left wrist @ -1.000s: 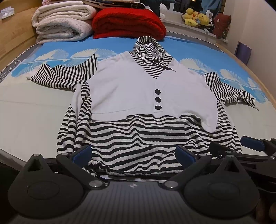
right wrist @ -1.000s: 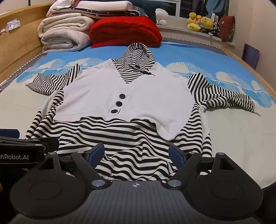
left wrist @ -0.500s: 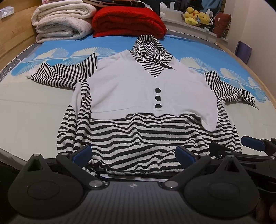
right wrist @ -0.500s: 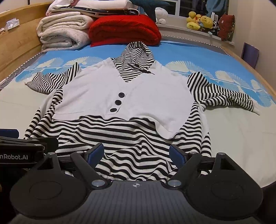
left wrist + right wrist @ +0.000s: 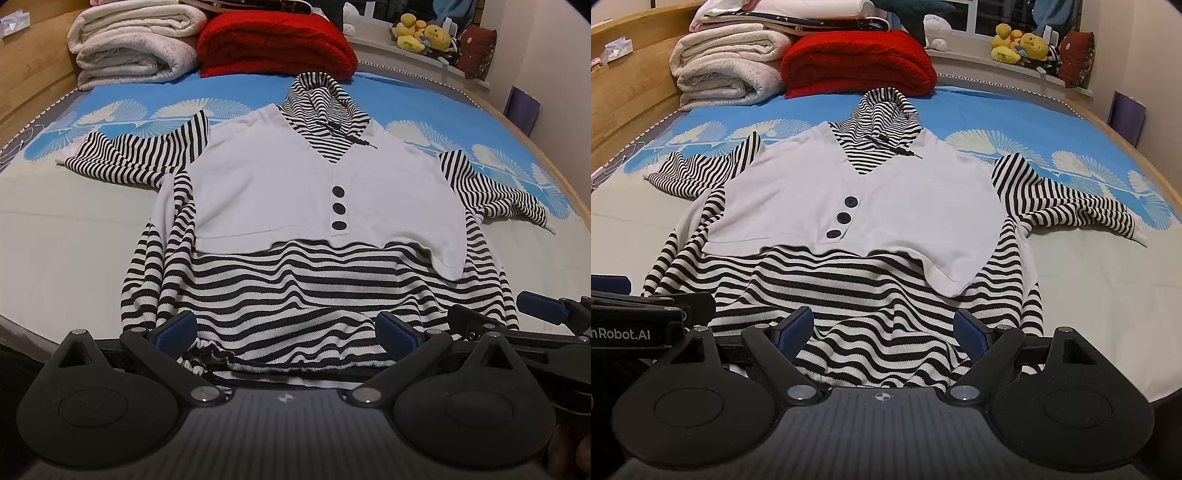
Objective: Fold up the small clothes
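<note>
The bed (image 5: 55,229) carried everything, its blue-patterned sheet reaching to the far edge, where folded blankets (image 5: 133,40) and a red throw (image 5: 273,40) were stacked. The top (image 5: 295,206), a striped knit with a white front panel, lay face up across the middle of the bed, sleeves spread toward the side edges and hem at the near edge. It looked soft, light and limp, likely to sag and bunch, so the gathered hem corners seemed the best holds. The left tool (image 5: 286,330) and right tool (image 5: 882,330) sat released, jaws wide apart over the hem, gripping nothing.
</note>
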